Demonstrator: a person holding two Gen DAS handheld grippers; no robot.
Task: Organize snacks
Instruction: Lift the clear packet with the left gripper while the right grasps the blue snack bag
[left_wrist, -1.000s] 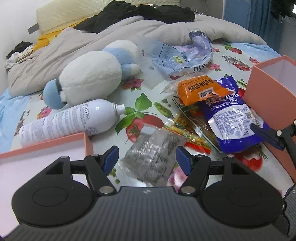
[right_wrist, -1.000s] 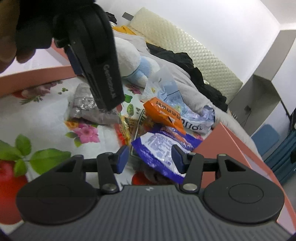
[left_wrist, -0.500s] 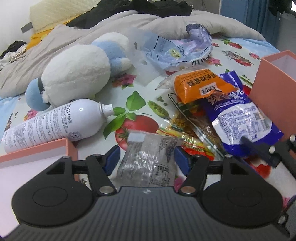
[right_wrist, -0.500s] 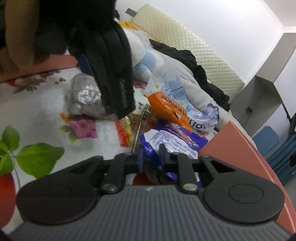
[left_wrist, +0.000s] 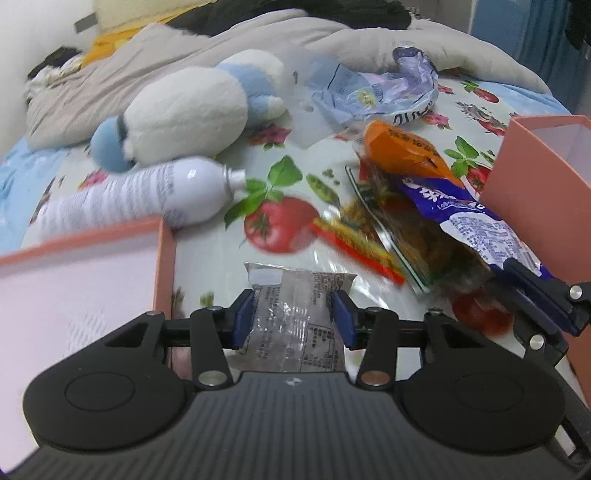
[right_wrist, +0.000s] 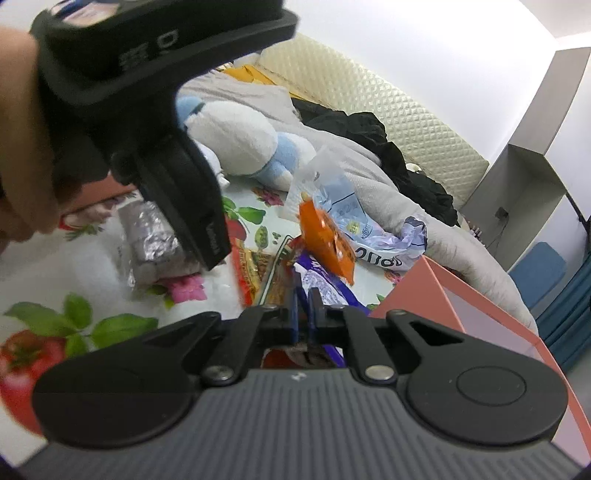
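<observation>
Hand-held gripper (left_wrist: 291, 317) tilted down astride silver packet (left_wrist: 291, 325).

Silvery packet (left_wrist: 291, 321) lies flat; blue packet (left_wrist: 476, 225) tilts up, lifted.

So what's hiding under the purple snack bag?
Under the purple snack bag lies a clear packet of brown snacks, and the orange packet sits against its far end. Whatever is under that clear packet is covered.
</observation>
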